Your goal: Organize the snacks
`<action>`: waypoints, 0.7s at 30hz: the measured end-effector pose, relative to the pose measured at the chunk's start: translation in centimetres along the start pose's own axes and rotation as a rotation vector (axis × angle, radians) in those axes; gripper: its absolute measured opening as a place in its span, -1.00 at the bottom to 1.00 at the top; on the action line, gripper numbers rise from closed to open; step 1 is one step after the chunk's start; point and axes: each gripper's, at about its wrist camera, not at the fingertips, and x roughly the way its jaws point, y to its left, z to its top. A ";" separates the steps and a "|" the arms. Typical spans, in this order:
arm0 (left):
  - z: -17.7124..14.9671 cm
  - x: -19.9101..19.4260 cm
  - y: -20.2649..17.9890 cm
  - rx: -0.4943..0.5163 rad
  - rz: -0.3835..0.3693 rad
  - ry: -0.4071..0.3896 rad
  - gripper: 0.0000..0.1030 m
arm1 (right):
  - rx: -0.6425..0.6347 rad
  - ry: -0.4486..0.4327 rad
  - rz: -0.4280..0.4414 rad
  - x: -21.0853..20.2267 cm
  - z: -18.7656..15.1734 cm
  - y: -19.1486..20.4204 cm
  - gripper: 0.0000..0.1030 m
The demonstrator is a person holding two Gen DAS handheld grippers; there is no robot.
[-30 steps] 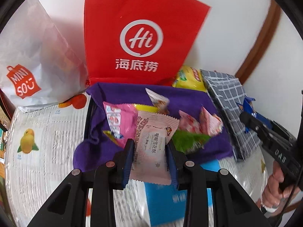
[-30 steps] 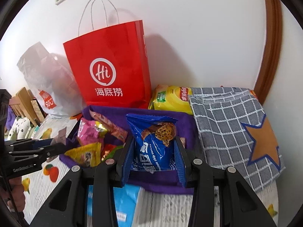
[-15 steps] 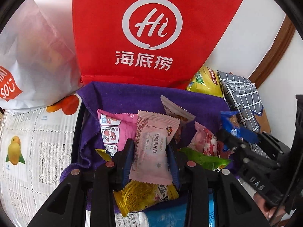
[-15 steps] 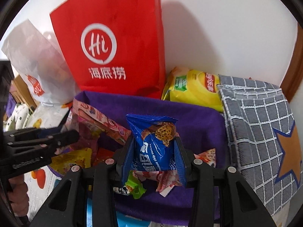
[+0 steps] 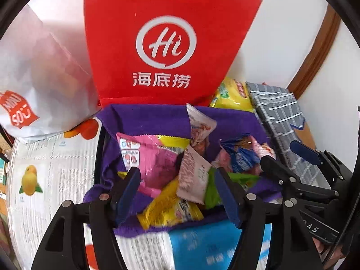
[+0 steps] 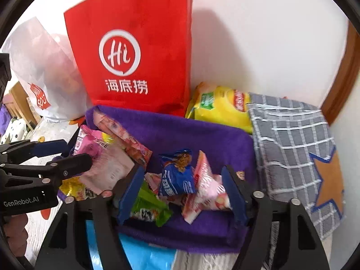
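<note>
A basket lined with purple cloth [image 5: 146, 114] [image 6: 180, 130] holds several snack packets. My left gripper [image 5: 177, 191] hovers over its near edge, jaws opening. The pale pink packet [image 5: 193, 180] lies tilted between them on the pile, free of both pads. My right gripper [image 6: 181, 193] is over the basket's right half, jaws also opening. The blue cookie packet [image 6: 177, 175] rests loose among pink packets, touching neither pad. In the other hand's view, the right gripper [image 5: 284, 156] shows at the right edge and the left gripper [image 6: 69, 154] at the left edge.
A red paper bag [image 6: 135, 56] stands behind the basket against the wall, a white plastic bag [image 5: 33, 78] to its left. A yellow chips bag [image 6: 220, 108] and a grey checked cloth [image 6: 292, 146] lie right. A light blue box [image 5: 213, 247] sits in front.
Both grippers moved forward over the basket, then opened. The pale pink packet dropped from the left jaws and the blue cookie packet from the right jaws onto the pile.
</note>
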 end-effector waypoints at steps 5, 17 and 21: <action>-1.9 -4.3 -0.5 0.006 0.000 -0.037 0.33 | 0.028 -0.015 -0.022 -4.6 -1.1 0.1 0.51; -10.1 -14.4 -1.8 0.010 0.022 -0.113 0.68 | 0.103 -0.067 -0.069 -16.4 -7.9 1.9 0.58; -12.9 -16.5 -2.7 0.029 0.044 -0.128 0.76 | 0.125 -0.118 -0.069 -19.8 -10.8 2.4 0.90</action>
